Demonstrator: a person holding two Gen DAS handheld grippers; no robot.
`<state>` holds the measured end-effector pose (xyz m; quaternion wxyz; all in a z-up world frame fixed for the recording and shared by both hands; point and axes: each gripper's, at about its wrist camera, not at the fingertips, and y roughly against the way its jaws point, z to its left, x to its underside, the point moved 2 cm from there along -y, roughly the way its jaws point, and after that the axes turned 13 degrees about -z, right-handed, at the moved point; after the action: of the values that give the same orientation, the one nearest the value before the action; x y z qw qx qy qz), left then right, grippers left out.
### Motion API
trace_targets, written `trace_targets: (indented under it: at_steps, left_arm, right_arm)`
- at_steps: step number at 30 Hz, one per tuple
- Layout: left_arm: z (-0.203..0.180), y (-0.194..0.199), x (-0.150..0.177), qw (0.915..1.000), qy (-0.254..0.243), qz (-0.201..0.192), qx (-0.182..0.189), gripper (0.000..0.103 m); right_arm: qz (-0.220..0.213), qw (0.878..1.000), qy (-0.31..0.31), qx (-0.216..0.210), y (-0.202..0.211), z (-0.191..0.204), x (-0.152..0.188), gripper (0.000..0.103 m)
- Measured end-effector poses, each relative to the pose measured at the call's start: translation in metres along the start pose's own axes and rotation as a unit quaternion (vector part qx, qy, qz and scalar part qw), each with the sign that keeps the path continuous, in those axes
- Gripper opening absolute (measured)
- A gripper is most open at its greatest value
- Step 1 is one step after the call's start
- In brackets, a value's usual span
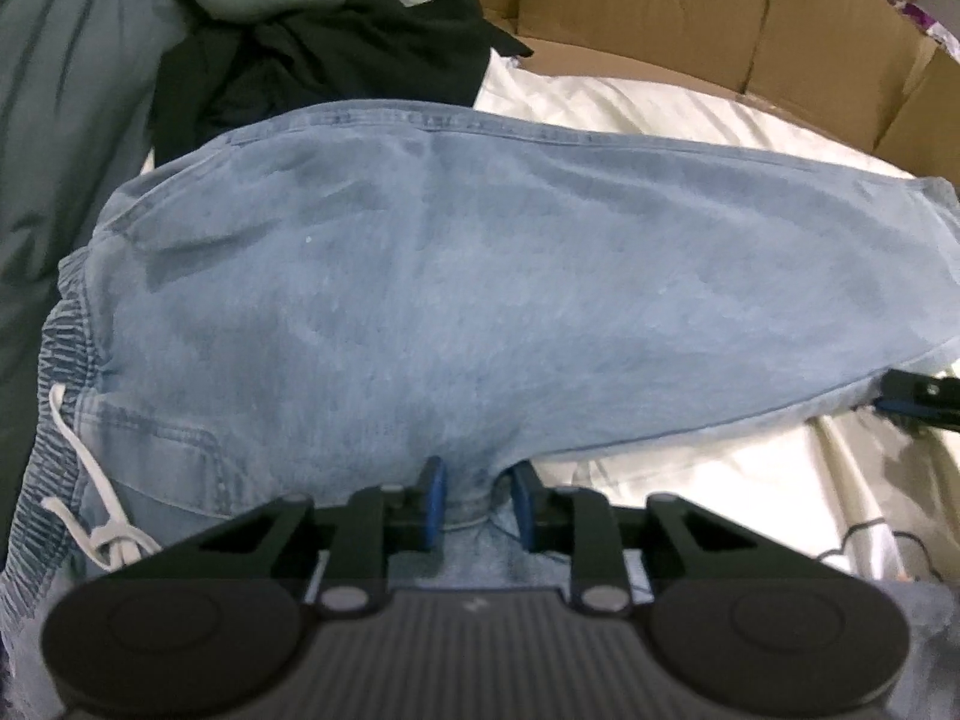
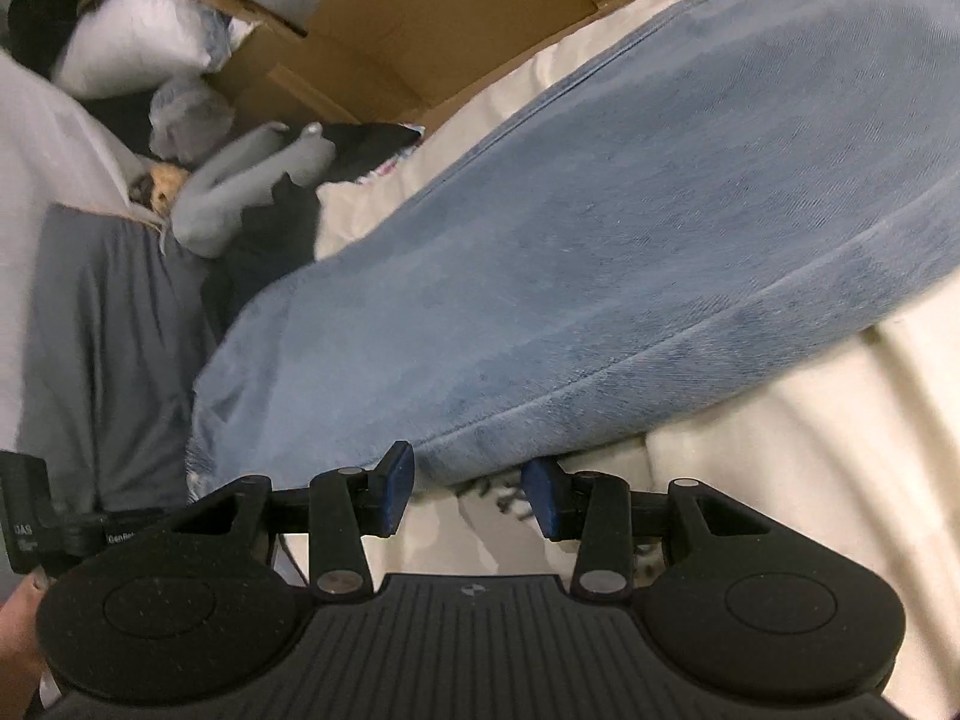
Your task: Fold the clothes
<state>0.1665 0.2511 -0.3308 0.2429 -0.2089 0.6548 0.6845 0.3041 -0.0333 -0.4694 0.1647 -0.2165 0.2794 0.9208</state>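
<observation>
Two sets of fingers work the jeans [image 1: 480, 300], which lie flat on the bed [image 1: 690, 468]; the left fingers [image 1: 477, 507], angled steeply down, pinch a bunched seam between them, while the right fingers [image 2: 468, 495] hover parted at the hem, which they likely must clamp before the fold

A lived-in room of a home, most likely a bedroom used partly for storage. A bed covered with a cream sheet [image 1: 660, 120] fills the middle of both views. Loose clothes lie on it: light blue jeans [image 1: 480, 276], a crumpled black garment [image 1: 336, 60] and a grey garment [image 2: 108, 330]. A white pillow [image 2: 138, 42] sits in the far corner. Open brown cardboard boxes [image 1: 690, 6] stand packed closely along the far edge of the bed.
</observation>
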Motion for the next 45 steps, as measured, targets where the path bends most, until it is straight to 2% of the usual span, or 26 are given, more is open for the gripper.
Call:
trace_targets:
  at_steps: [6,8,9,15,23,27,37,39,40,41,45]
  left_arm:
    - [0.016,-0.012,-0.011,0.9977,0.051,0.024,0.038,0.023]
    - [0.016,-0.015,-0.012,0.9972,0.057,0.020,0.044,0.023]
    - [0.015,-0.016,-0.012,0.9970,0.059,0.018,0.047,0.023]
    - [0.012,-0.022,-0.012,0.9965,0.059,0.010,0.058,0.025]
    - [0.017,-0.034,-0.010,0.9951,0.074,0.012,0.064,0.026]
    - [0.022,-0.037,-0.012,0.9931,0.092,0.016,0.071,0.026]
    - [0.029,-0.018,-0.009,0.9881,0.129,-0.008,0.082,0.026]
    - [0.031,-0.011,-0.008,0.9880,0.132,-0.017,0.079,0.026]
    - [0.032,-0.007,-0.008,0.9884,0.129,-0.022,0.077,0.027]
    - [0.031,-0.004,-0.007,0.9893,0.123,-0.025,0.075,0.027]
    - [0.028,0.005,-0.002,0.9924,0.101,-0.028,0.065,0.027]
  right_arm:
    - [-0.012,0.998,-0.027,-0.061,-0.001,0.004,-0.003,0.044]
    - [-0.009,0.996,-0.026,-0.087,0.003,0.009,-0.005,0.033]
    - [-0.006,0.995,-0.025,-0.098,0.004,0.012,-0.005,0.032]
    - [0.006,0.995,-0.006,-0.095,-0.015,0.022,0.001,0.033]
    - [0.051,0.991,0.036,-0.116,-0.054,0.051,0.018,0.033]
    - [0.060,0.989,0.055,-0.124,-0.074,0.069,0.024,0.033]
    - [0.089,0.984,0.081,-0.130,-0.111,0.102,0.045,0.032]
    - [0.093,0.983,0.080,-0.138,-0.111,0.109,0.048,0.023]
    - [0.097,0.983,0.082,-0.136,-0.111,0.111,0.050,0.008]
    - [0.102,0.983,0.083,-0.131,-0.110,0.113,0.051,0.004]
    - [0.109,0.985,0.069,-0.118,-0.099,0.114,0.055,0.002]
